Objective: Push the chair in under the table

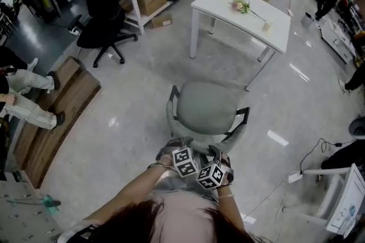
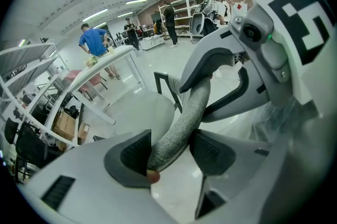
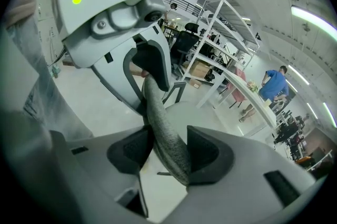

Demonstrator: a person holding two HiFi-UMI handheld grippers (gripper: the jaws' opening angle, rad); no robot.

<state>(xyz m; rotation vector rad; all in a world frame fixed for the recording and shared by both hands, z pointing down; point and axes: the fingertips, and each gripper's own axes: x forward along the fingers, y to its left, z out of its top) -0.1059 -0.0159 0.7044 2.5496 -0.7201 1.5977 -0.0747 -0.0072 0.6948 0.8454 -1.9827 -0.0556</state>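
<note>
Clenching the backrest rim of the grey chair are the left gripper and right gripper jaws; the white surface stands well apart.

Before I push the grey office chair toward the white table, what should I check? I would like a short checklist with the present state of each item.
1. The left gripper is shut on the grey fabric backrest rim of the grey office chair: ok.
2. The right gripper is shut on the same rim: ok.
3. The floor between the chair and the white rectangular table is free of obstacles: ok.
4. The black armrests fit under the tabletop: cannot tell.
5. The chair is already under the table: not ok, it stands apart from it.
</note>
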